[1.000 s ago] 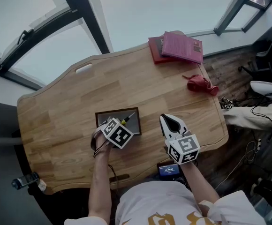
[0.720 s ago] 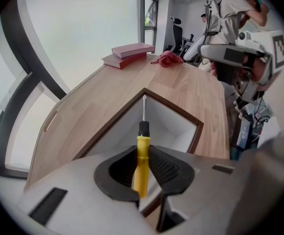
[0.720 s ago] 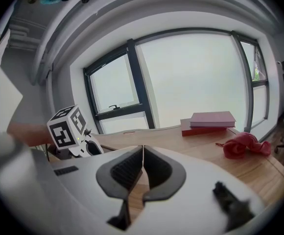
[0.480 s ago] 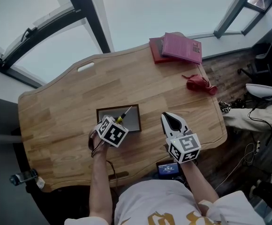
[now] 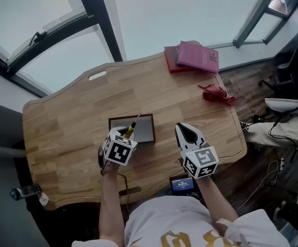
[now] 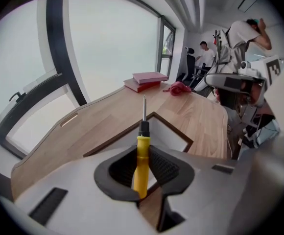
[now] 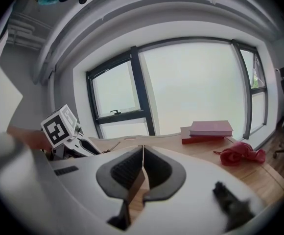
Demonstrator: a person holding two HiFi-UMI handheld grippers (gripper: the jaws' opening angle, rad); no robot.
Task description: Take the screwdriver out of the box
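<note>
Yellow-handled screwdriver clenched in left gripper, held over box, centre frame, shaft angled upper right. Right gripper closed, empty. Firm grip advised until box rim is cleared.

The head view looks steeply down from above the person onto the whole table. The left gripper and right gripper sit low in frame, and the window is at the top. The left gripper view sits close behind its jaws, tilted down, facing along the table toward the books and red cloth. The right gripper view rides likewise but nearly level, facing the window. All three share table, books and cloth. Each gripper view catches the other gripper at its edge.
</note>
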